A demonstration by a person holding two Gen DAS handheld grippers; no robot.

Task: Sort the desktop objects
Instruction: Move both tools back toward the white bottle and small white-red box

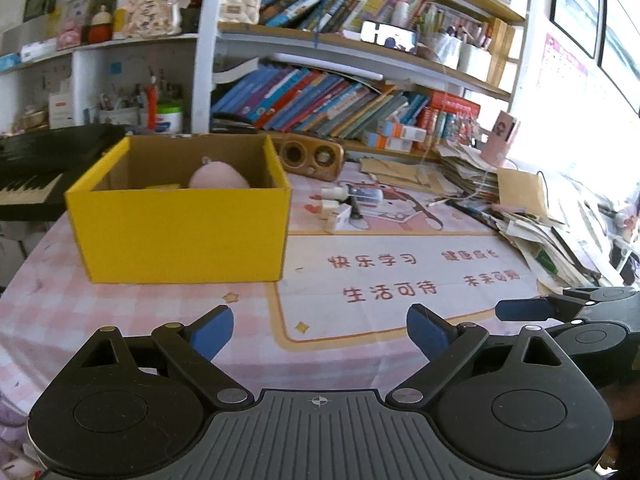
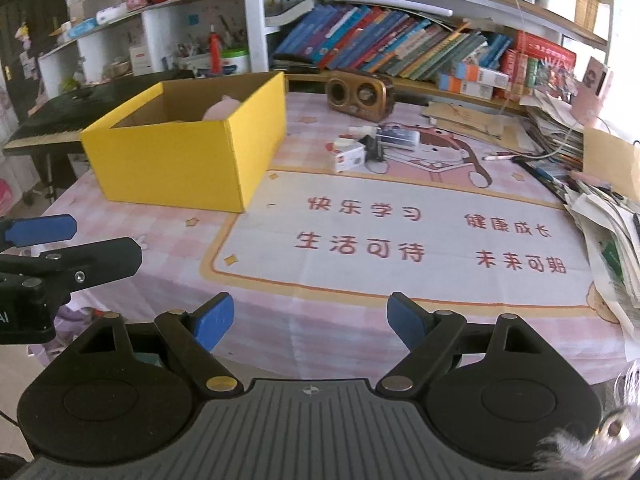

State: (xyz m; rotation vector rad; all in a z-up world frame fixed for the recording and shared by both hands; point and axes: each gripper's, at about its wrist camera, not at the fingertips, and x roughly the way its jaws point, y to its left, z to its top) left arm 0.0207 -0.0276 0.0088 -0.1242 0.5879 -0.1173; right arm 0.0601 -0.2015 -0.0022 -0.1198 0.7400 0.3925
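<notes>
On the checked cloth, boxy yellow cardboard carton, both hand-held grippers spread, empty.

— What sort of place am I steering through?
— I'm looking at a home study: crowded bookshelves, a piano keyboard, a cartoon desk mat and stacked papers.

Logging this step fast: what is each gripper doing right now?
Left gripper: open, nothing between its fingers.
Right gripper: open, nothing between its fingers.
</notes>
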